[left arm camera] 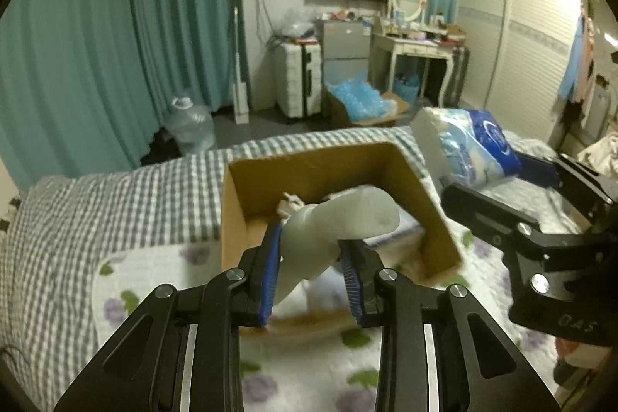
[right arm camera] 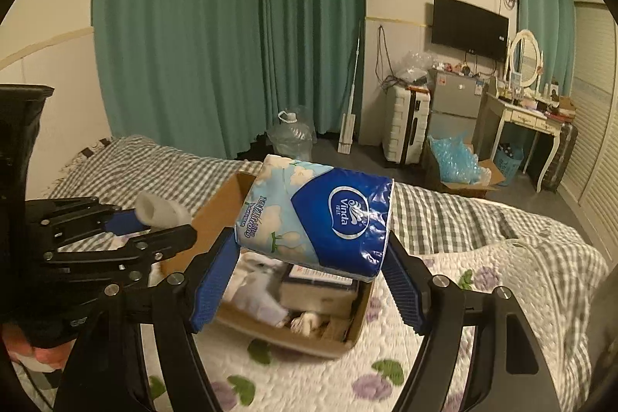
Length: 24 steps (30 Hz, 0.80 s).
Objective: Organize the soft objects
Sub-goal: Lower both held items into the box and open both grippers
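Left wrist view: left gripper (left arm camera: 311, 267) is clamped on a pale grey sock (left arm camera: 340, 219), blue pads pressing its lower part from both sides. The sock's upper end bends to the right, above the open cardboard box (left arm camera: 231, 215). The box sits on the bed, partly on a white quilt (left arm camera: 146, 273) printed with purple flowers, with a grey-and-white checked sheet (left arm camera: 116, 195) behind it. Box contents are mostly hidden by the sock in this view; a bit of white fabric shows at the back.

Right wrist view: right gripper (right arm camera: 309, 277) grips a blue-and-white Vinda tissue pack (right arm camera: 320, 215) across its width, fingers spread wide and both pads in contact with the pack's ends. The pack hangs above the cardboard box (right arm camera: 208, 215), off the bedding. Inside the box: a white plush toy (right arm camera: 258, 288), a flat carton (right arm camera: 320, 290), and a small white fabric item (right arm camera: 309, 321) near the front wall. The left gripper (right arm camera: 154, 232) appears at the left of this view, beside the box's left wall, with the sock (right arm camera: 162, 211) held in it.

Background: teal curtains (right arm camera: 216, 26), wall-mounted television (right arm camera: 469, 26), white suitcase (right arm camera: 405, 120), empty water jug (right arm camera: 289, 136), dressing table (right arm camera: 529, 118) with oval mirror.
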Each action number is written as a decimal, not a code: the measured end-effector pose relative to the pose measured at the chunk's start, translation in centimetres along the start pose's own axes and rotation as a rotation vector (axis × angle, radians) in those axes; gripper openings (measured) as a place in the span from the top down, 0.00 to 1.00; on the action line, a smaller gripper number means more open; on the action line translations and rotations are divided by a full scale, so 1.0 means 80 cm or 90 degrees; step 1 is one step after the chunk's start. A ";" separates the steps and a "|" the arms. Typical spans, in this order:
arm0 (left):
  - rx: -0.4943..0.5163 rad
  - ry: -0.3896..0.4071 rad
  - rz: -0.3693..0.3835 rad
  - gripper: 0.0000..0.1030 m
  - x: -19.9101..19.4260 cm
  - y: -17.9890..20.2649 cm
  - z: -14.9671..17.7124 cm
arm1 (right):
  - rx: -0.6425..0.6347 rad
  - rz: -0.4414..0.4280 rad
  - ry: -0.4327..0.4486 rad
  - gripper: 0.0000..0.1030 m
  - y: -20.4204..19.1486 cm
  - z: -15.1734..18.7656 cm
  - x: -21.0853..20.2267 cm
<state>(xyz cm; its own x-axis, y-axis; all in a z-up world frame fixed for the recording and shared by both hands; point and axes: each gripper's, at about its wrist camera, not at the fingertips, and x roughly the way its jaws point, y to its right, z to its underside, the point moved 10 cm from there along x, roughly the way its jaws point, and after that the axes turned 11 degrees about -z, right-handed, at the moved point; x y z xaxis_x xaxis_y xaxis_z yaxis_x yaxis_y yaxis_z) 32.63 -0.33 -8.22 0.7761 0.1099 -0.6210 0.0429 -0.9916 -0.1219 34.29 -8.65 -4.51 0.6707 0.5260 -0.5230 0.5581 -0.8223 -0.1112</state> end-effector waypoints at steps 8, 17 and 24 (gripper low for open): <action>0.016 -0.017 -0.063 0.42 0.095 -0.018 -0.007 | -0.004 -0.003 -0.046 0.29 0.042 0.005 0.089; 0.033 0.024 -0.082 0.28 0.129 -0.034 -0.012 | 0.000 -0.022 -0.069 0.28 0.057 0.008 0.142; 0.016 0.014 -0.067 0.28 0.113 -0.044 0.003 | 0.037 -0.007 -0.056 0.12 0.057 -0.007 0.127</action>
<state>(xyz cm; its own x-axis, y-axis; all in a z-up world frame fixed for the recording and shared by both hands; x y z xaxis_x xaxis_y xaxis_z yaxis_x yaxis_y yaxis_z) 39.37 4.19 -13.59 0.7817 0.2110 -0.5869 0.1088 -0.9727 -0.2049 43.90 -6.96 -9.85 0.6173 0.5164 -0.5936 0.5345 -0.8289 -0.1652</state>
